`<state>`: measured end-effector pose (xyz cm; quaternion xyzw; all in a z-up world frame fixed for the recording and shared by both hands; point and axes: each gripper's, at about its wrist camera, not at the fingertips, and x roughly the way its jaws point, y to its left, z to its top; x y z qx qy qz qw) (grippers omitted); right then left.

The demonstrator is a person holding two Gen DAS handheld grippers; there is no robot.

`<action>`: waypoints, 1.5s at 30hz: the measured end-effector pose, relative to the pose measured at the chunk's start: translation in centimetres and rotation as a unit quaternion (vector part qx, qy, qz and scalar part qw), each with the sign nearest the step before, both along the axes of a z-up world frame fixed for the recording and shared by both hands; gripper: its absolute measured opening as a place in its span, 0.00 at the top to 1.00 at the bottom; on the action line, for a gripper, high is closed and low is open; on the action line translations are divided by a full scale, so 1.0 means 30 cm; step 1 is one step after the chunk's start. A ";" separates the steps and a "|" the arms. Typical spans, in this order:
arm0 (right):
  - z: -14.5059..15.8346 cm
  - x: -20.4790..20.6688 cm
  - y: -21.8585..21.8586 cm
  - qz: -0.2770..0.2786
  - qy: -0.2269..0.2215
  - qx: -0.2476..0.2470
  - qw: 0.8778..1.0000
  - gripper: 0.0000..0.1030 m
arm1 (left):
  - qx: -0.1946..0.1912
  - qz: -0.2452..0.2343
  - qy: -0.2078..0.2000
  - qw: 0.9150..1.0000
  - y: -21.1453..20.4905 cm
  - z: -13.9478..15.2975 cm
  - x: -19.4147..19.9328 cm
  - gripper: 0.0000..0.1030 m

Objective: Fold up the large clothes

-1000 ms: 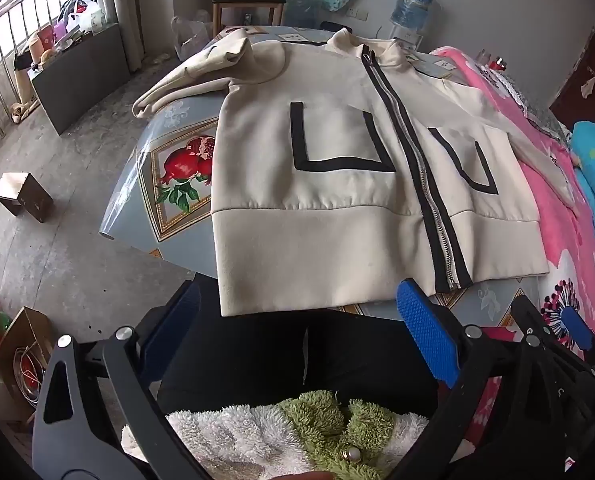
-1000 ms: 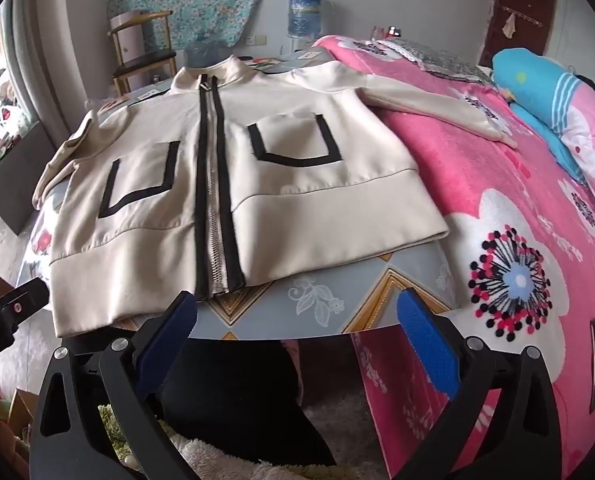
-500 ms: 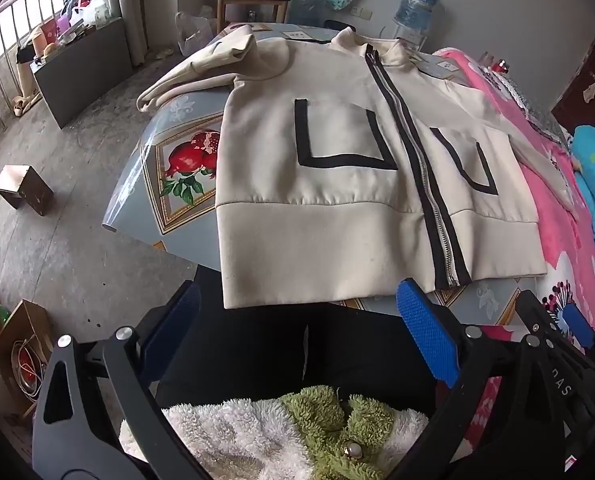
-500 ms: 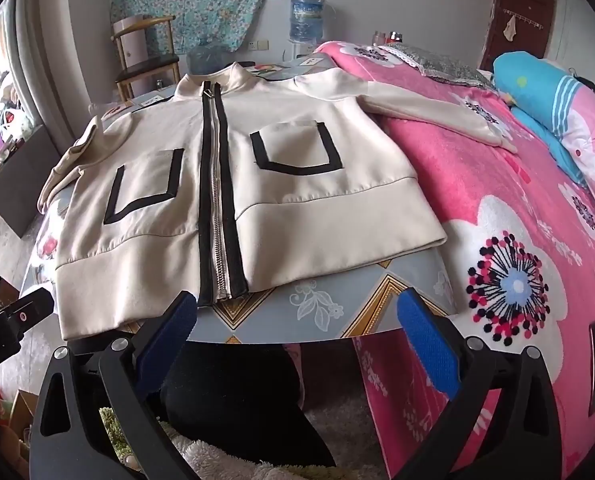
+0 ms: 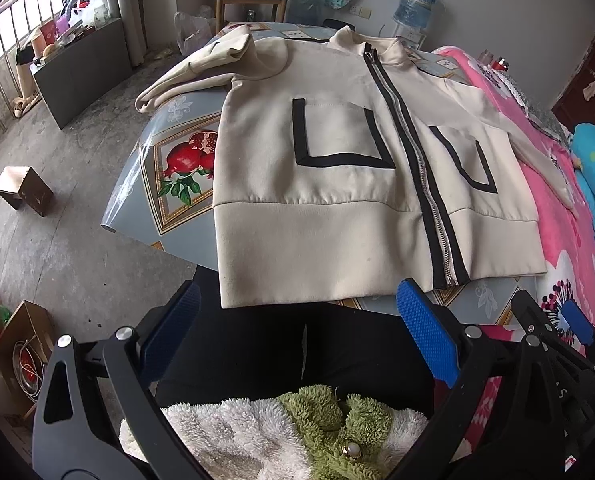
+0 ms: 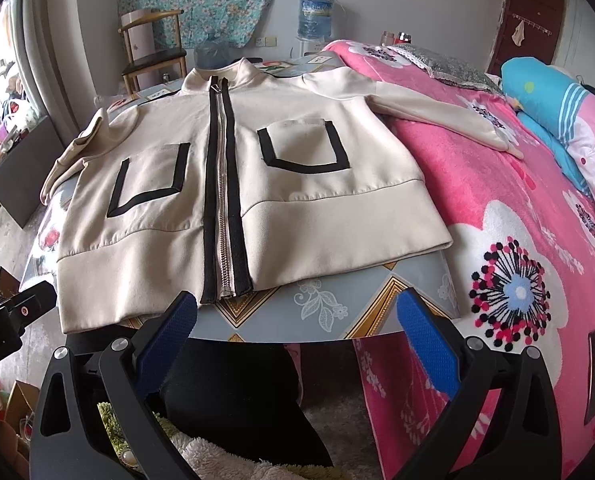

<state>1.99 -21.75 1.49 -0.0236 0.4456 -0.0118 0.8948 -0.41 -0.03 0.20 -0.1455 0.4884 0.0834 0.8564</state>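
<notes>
Cream jacket [image 5: 337,184] unmoved on table [image 5: 177,184], both tools nearer, spread wide

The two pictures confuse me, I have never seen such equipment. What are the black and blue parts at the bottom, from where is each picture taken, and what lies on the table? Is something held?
There is no robot here. A person holds a hand tool in each hand, and each tool carries a wide-angle camera looking forward along its two fingers. The left wrist picture shows the left gripper; the right wrist picture shows the right gripper. The blue pads are the inner faces of the fingers.

On the table lies a cream jacket, front up, zipped shut, with black-edged pockets. One sleeve reaches onto the pink bed cover; the other sleeve lies bunched by the shoulder.

Both grippers are open and hold nothing.
</notes>
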 end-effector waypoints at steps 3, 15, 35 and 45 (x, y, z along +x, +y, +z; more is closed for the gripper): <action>0.000 0.000 -0.002 0.000 0.002 0.001 1.000 0.05 | 0.001 -0.001 -0.001 1.000 0.000 0.001 0.000 0.07; -0.001 -0.005 0.018 0.019 0.000 -0.022 1.000 0.05 | 0.001 0.000 -0.003 1.000 -0.001 0.004 0.000 0.07; -0.014 -0.007 0.026 0.024 0.011 -0.015 1.000 0.05 | -0.001 0.000 -0.001 1.000 -0.004 0.012 -0.007 0.07; -0.014 -0.014 0.035 0.028 0.012 -0.017 0.999 0.05 | 0.000 -0.002 -0.004 1.000 -0.005 0.013 -0.013 0.07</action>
